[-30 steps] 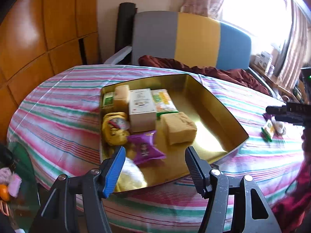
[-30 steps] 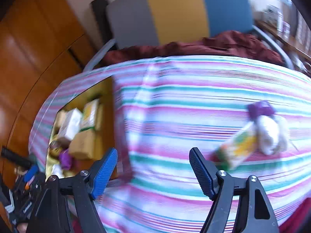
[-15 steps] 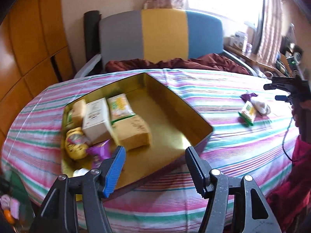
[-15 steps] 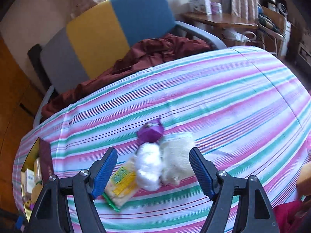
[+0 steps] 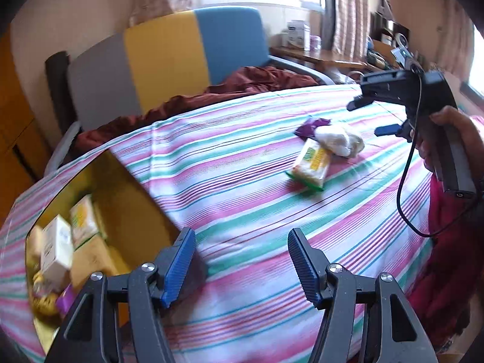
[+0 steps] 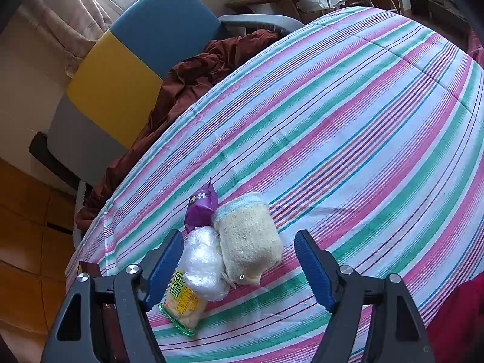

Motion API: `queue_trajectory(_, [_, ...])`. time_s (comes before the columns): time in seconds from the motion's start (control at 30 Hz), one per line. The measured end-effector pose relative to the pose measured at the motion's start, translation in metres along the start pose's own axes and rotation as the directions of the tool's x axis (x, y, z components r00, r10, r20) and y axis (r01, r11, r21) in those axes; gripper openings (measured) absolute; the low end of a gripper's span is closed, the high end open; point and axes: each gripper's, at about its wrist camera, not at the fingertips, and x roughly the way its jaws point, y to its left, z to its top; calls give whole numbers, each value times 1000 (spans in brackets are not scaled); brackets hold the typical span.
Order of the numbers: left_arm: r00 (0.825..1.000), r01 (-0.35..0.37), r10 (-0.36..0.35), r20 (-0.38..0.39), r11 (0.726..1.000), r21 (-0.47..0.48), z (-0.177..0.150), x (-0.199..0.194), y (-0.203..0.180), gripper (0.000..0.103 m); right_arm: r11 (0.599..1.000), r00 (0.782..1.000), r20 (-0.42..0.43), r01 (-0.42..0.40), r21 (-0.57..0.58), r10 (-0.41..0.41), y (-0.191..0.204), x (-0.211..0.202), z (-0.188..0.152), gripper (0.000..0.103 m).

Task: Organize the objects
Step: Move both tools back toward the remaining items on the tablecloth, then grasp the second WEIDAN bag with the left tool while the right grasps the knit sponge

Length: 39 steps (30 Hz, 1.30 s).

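Observation:
A cluster of snacks lies on the striped tablecloth [image 6: 348, 121]: a beige wrapped cake [image 6: 248, 239], a clear-wrapped white one [image 6: 202, 260], a purple packet [image 6: 201, 205] and a yellow-green packet [image 6: 181, 302]. My right gripper [image 6: 239, 236] hovers open just over them, the beige cake framed between its blue pads. In the left wrist view the same yellow-green packet [image 5: 311, 166] lies mid-right, with the right gripper [image 5: 372, 116] held by a hand beside it. My left gripper [image 5: 242, 233] stands open and empty above the cloth. The gold tray [image 5: 136, 199] with several packets sits to its left.
Behind the table stands a chair [image 5: 169, 57] with a grey, yellow and blue back and a maroon cloth [image 5: 257, 78] on its seat. A wooden desk [image 5: 320, 54] with boxes is at the back right. The person's red garment [image 5: 438, 272] lines the right table edge.
The left view has swung right, from the tray to the snack cluster. The right gripper has rolled and come down closer over the cluster, which now lies between its fingers.

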Motion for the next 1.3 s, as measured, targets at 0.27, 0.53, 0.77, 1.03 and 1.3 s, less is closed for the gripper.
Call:
queue_trajectory(0.27, [998,57,-54,-28,988,141,31,49,-49,66,999,999,-33,11,40,-10,-10,9,3,78])
queue_trajectory(0.53, [998,65,-63,-18,960,274,61,96,-80,77,998,998,-59,16,55,-13,-14,16,5,78])
queue_trajectory(0.77, [995,101,-89,-51,947,306,76,131,-86,82,998,996,-89,27,50,-23,-13,26,5,78])
queue_trajectory(1.03, [976,213,-198,-95,960,180,74,154,-76,49,999,995,-91,32,0,-32,-4,34,6,78])
queue_trajectory(1.3, [973,228,-222,-55,961,155,18,104,-71,49,983,978,-152,120,-139,-141,8,55,-1,53])
